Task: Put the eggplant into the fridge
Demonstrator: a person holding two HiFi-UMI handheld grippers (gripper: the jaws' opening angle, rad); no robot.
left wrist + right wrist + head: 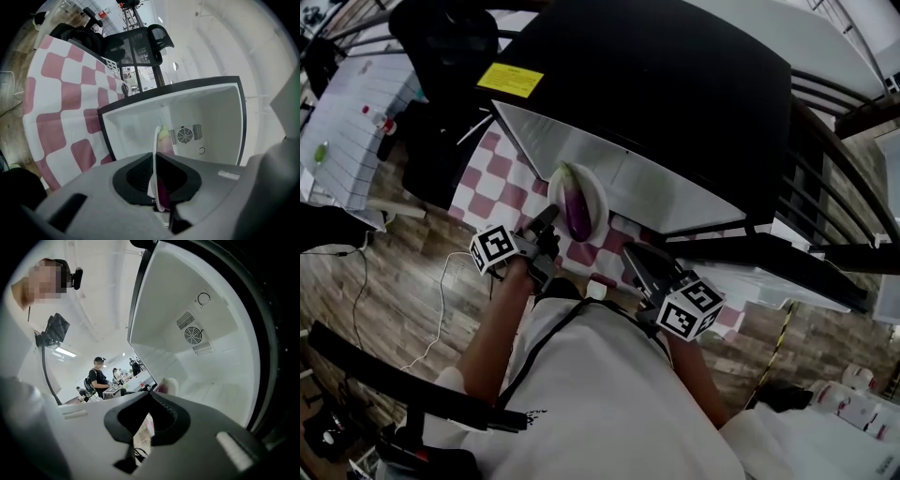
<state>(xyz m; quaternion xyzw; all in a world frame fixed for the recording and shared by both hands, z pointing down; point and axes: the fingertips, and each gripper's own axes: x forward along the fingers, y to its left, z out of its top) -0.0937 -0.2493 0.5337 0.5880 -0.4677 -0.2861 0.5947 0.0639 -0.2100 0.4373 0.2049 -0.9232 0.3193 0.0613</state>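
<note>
My right gripper hangs over the near edge of the worktop, its jaws closed together on nothing. My left gripper, beside it and a little further in, clamps the near rim of a white plate, seen edge-on between the jaws. The eggplant lies lengthwise on the plate, green stem end away from me, above the checked tablecloth. Just beyond stands the open fridge, taking up the far part of the worktop; the plate is at its mouth. A fan grille marks the white back wall.
</note>
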